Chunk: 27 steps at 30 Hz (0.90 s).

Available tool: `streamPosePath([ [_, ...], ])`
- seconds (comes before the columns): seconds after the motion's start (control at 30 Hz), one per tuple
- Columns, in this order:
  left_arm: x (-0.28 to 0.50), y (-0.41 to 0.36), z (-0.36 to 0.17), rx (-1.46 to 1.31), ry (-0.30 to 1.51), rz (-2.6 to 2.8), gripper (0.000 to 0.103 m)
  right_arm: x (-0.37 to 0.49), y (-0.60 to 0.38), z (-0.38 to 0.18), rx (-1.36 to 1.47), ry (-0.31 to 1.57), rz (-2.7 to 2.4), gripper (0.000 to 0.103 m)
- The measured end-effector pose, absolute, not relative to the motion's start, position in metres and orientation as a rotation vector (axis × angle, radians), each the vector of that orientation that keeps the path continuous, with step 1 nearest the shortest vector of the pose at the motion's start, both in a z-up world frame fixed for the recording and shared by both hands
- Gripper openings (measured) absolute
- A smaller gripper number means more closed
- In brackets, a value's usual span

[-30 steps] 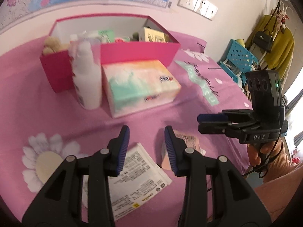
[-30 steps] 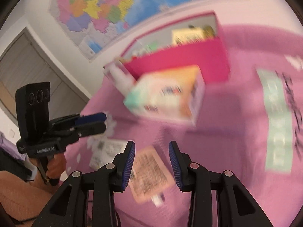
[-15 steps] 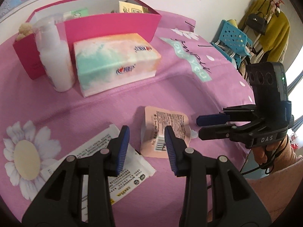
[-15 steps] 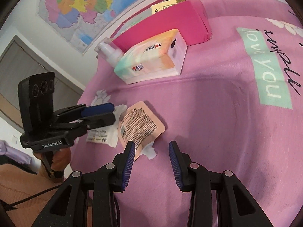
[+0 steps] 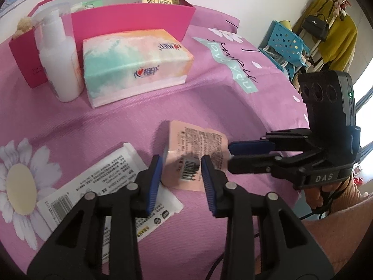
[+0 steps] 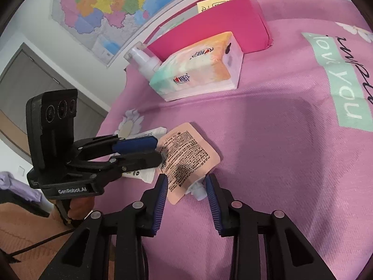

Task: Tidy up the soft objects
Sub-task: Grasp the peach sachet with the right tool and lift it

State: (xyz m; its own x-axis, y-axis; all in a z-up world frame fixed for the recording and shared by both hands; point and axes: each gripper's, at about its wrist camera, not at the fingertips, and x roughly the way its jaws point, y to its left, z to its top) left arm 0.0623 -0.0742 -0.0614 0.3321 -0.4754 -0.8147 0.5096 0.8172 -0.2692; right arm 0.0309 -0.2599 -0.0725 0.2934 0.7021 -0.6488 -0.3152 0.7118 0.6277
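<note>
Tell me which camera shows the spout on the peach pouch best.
The right wrist view: the peach pouch lies with its white spout showing between that tool's fingers. In the left wrist view the pouch shows its printed face and barcode, but the spout cannot be made out.

Bright, even daylight; strong fisheye warp with dark rounded corners.

Lit mainly from a blown-out white window strip [image 5: 363, 107] at the right edge of the left wrist view. Broad soft shadow cast over the pink woven bedspread [image 6: 268, 126] in the right wrist view. Sharp through the centre, printed text on the peach flat refill pouch [image 6: 186, 151] slightly smeared, straight edges bowed toward the rim.
</note>
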Motion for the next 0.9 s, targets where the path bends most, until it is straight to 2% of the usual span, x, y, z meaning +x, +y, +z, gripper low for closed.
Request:
streamPosePath([
  [0.17,0.061,-0.074,-0.061,0.032,1.054,-0.639,0.036,0.034,-0.26,-0.074,0.422,1.067,0.686,0.027],
  [0.63,0.063,-0.069,-0.065,-0.008,1.072,-0.635,0.036,0.057,-0.253,-0.071,0.388,1.033,0.653,0.029],
  [0.77,0.062,-0.069,-0.065,-0.005,1.071,-0.629,0.025,0.057,-0.253,-0.072,0.389,1.032,0.654,0.029],
  [0.9,0.062,-0.069,-0.064,-0.015,1.067,-0.632,0.025,0.056,-0.252,-0.071,0.37,1.027,0.661,0.029],
])
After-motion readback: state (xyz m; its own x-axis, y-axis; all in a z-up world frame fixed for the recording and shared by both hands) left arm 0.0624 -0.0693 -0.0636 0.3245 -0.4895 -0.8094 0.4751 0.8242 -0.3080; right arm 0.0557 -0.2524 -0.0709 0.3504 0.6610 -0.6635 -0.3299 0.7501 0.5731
